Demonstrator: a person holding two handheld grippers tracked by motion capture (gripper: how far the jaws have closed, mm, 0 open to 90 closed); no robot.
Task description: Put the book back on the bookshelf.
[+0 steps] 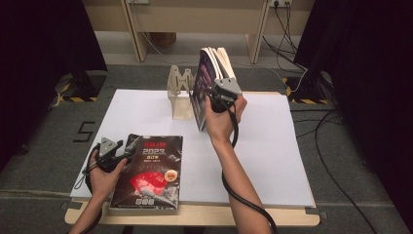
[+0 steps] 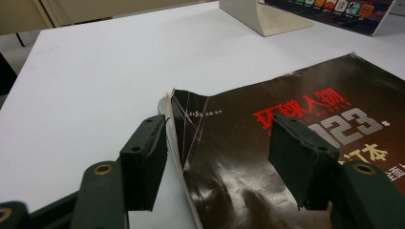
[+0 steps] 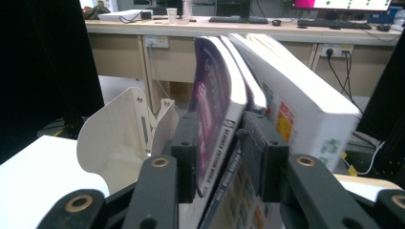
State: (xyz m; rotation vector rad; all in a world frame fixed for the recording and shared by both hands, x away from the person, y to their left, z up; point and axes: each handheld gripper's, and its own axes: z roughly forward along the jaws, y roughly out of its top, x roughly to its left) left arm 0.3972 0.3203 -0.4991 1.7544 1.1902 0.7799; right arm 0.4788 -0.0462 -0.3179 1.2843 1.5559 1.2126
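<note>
— Black and glossy, which magazine is lying flat?

— The dark magazine (image 1: 148,170) with red and white lettering is seen at the near left of the white table sheet (image 1: 272,161). The left gripper (image 1: 113,155) is held at its upper left corner; in the left gripper view its jaws are spread, one pad off the page edges on the sheet, the other over the cover, nothing pinched.

— And the right gripper (image 1: 216,100)?

— It is placed at the upright books (image 1: 214,73) beside the cream bookstand (image 1: 179,92), towards the far side of the sheet. The purple-covered book (image 3: 215,109) is found between its jaws; whether the pads are pressed on it cannot be told. Two more books lean to that book's right.
</note>
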